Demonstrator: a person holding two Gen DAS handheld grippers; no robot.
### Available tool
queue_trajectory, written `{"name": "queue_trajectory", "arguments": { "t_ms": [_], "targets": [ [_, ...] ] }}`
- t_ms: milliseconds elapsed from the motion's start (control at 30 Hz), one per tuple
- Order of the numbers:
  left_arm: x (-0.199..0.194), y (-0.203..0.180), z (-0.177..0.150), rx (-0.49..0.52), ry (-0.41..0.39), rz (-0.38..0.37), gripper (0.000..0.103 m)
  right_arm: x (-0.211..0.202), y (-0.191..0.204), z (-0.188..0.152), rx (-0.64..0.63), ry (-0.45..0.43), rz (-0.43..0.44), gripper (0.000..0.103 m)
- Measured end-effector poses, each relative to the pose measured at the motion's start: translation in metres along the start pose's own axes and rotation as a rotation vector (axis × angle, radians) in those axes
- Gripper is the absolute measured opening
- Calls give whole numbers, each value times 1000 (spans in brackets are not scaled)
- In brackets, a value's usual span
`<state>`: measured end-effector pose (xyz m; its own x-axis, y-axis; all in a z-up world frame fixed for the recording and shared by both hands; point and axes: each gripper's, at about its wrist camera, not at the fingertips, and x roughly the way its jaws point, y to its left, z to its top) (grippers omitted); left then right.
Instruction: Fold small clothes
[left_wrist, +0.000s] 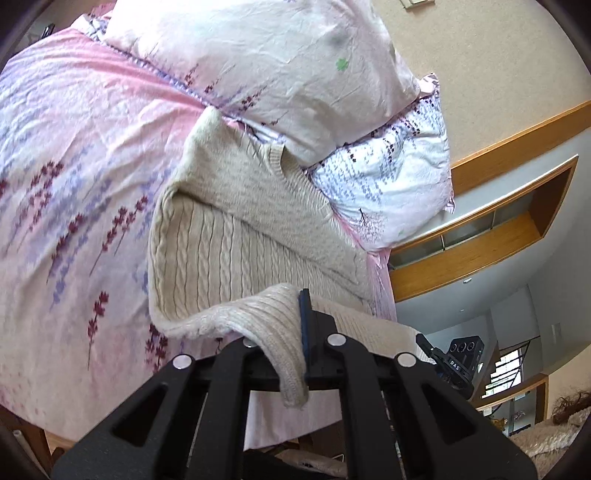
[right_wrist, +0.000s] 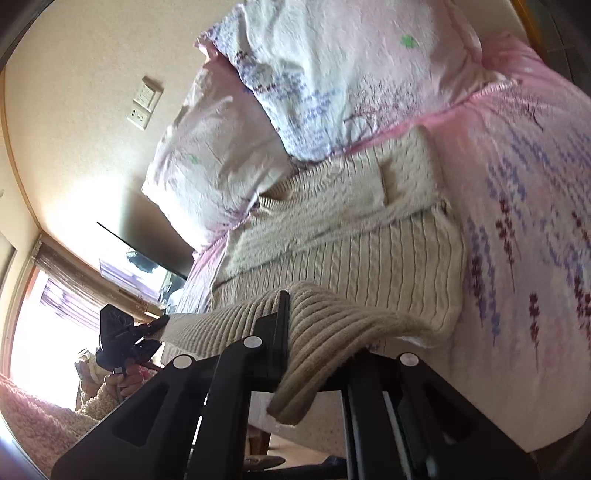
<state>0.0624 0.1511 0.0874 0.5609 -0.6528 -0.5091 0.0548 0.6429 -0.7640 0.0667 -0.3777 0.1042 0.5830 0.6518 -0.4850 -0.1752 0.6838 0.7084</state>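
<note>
A cream cable-knit sweater (left_wrist: 236, 236) lies on the pink floral bedspread (left_wrist: 74, 155), its neck towards the pillows and one sleeve folded across its chest. My left gripper (left_wrist: 295, 332) is shut on the ribbed bottom hem at one corner and holds it lifted. My right gripper (right_wrist: 295, 325) is shut on the ribbed hem (right_wrist: 332, 332) at the other corner of the same sweater (right_wrist: 369, 258), also lifted above the bed. Each gripper shows in the other's view, the right one in the left wrist view (left_wrist: 439, 358) and the left one in the right wrist view (right_wrist: 147, 332).
Two floral pillows (left_wrist: 266, 59) (left_wrist: 391, 181) rest at the head of the bed against a beige wall. A wooden shelf unit (left_wrist: 480, 243) stands beside the bed. A wall socket (right_wrist: 144, 103) and a bright curtained window (right_wrist: 48, 317) show in the right wrist view.
</note>
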Motion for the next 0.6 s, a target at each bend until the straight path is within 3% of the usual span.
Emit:
{"name": "queue_trajectory", "arguments": {
  "t_ms": [333, 600],
  "targets": [
    [31, -33, 71, 105, -70, 59, 5, 23, 18, 48, -102, -127, -89, 6],
    [67, -40, 114, 134, -99, 130, 5, 54, 17, 82, -144, -170, -130, 6]
  ]
}}
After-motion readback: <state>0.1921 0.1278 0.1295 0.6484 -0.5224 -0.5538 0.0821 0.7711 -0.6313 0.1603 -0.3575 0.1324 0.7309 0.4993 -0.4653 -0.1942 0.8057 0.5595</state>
